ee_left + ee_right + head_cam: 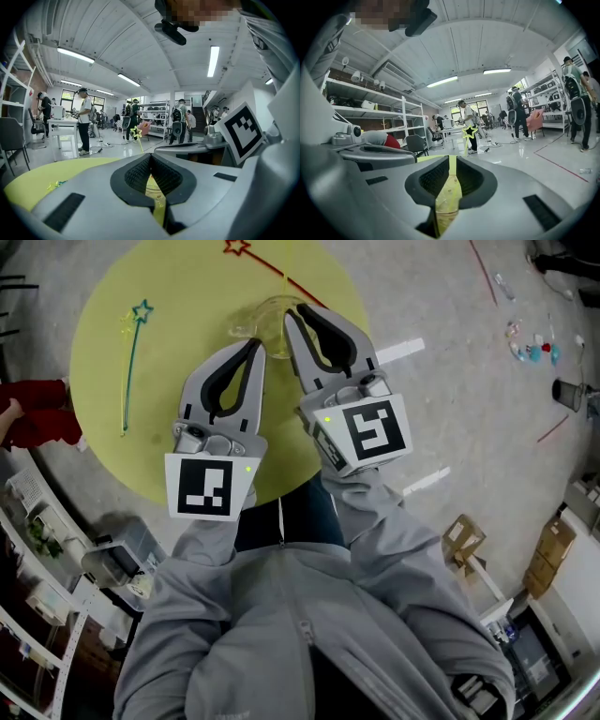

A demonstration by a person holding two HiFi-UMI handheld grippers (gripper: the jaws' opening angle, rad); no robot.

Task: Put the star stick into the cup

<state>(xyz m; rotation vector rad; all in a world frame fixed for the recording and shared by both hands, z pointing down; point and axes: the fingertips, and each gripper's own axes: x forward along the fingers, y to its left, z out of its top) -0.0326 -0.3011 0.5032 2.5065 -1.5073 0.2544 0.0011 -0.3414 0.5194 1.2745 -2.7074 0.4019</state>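
Note:
A clear cup [265, 317] stands on the round yellow table [112, 456]; it also shows through the jaw gap as the cup [446, 199]. My left gripper [255, 345] and right gripper [292, 314] hover side by side just short of it, both shut and holding nothing. A yellow-green star stick [137, 133] rises upright beyond the left gripper [151, 157]. Beyond the right gripper [452, 159] the same star stick [469, 132] shows, its foot hidden by the jaws. A green and yellow star stick [131, 362] lies at the table's left. A red star stick [251, 253] lies at the far edge.
A person in red [33, 413] is at the table's left edge. Cardboard boxes [553, 549] and small items [532, 343] lie on the floor to the right. Several people, desks and shelves [154, 119] fill the room behind.

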